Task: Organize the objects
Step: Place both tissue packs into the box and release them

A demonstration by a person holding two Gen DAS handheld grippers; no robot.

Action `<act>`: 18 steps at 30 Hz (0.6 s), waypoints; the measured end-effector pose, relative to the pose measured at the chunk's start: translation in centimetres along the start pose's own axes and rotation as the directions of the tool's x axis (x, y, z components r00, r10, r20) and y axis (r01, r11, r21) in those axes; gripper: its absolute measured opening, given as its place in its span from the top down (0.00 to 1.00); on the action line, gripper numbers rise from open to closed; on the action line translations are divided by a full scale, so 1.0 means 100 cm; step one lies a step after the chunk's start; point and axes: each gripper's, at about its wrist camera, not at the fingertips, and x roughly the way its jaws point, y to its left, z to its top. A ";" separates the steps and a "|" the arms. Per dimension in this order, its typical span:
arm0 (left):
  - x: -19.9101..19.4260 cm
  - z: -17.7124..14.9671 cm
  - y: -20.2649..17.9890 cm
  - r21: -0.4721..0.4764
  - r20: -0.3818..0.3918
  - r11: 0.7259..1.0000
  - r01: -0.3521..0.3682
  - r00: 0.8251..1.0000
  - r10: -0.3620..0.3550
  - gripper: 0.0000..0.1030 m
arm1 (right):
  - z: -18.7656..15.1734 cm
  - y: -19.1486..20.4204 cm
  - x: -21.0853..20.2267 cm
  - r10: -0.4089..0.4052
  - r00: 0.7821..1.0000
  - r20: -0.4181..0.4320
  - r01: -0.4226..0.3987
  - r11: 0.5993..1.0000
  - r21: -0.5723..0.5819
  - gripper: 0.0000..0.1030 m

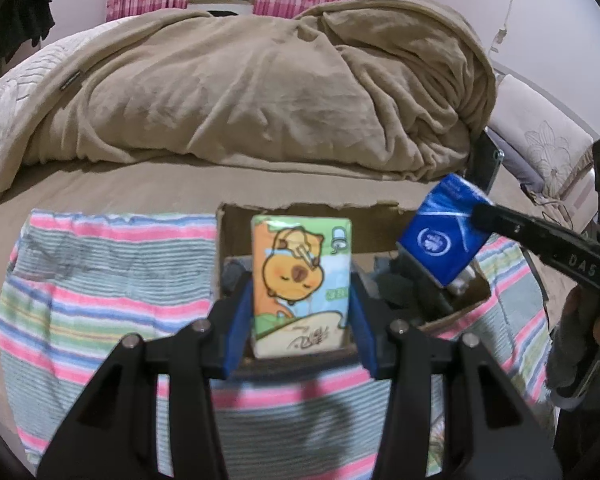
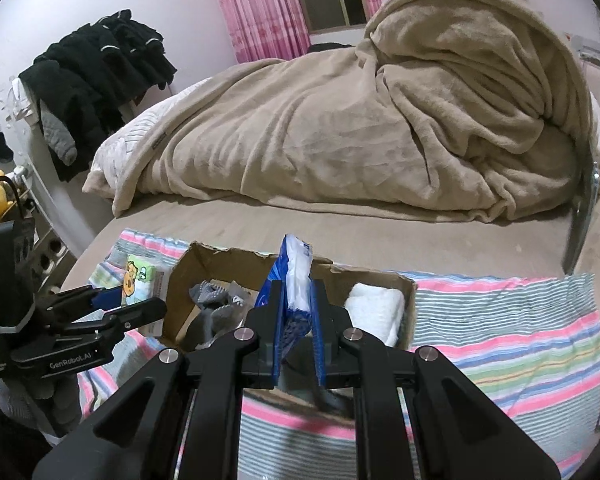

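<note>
My left gripper [image 1: 302,292] is shut on a cartoon tissue pack [image 1: 301,286] with an orange animal print, held upright over the near left part of a cardboard box [image 1: 236,236]. My right gripper [image 2: 296,300] is shut on a blue tissue pack [image 2: 290,280], held edge-up above the same box [image 2: 180,276]. In the left wrist view the blue pack [image 1: 440,232] hangs tilted over the box's right side. In the right wrist view the cartoon pack [image 2: 138,280] and the left gripper [image 2: 116,300] sit left of the box. Grey socks [image 2: 216,304] and a white rolled towel [image 2: 376,308] lie inside.
The box stands on a striped cloth [image 1: 100,288] spread over a tan bed. A bunched tan blanket [image 1: 260,92] fills the back of the bed. Black clothes [image 2: 100,76] hang at the left wall. A metal bed frame post [image 2: 584,216] stands at the right.
</note>
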 end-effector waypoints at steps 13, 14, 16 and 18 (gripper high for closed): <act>0.044 0.009 0.009 0.002 -0.061 1.000 -0.002 0.998 0.002 0.55 | -0.012 -0.002 0.064 -0.062 0.994 -0.091 0.064 0.998 0.022 0.87; 0.048 0.008 0.011 0.001 -0.075 1.000 -0.004 0.997 0.004 0.55 | -0.014 -0.003 0.067 -0.070 0.993 -0.098 0.073 0.997 0.022 0.87; 0.054 0.006 0.013 -0.006 -0.092 1.000 -0.007 0.996 0.006 0.55 | -0.018 -0.004 0.072 -0.087 0.989 -0.116 0.090 0.996 0.020 0.87; 0.059 0.004 0.014 -0.011 -0.109 1.000 -0.003 0.994 0.001 0.54 | -0.021 -0.005 0.076 -0.102 0.987 -0.127 0.105 0.994 0.018 0.86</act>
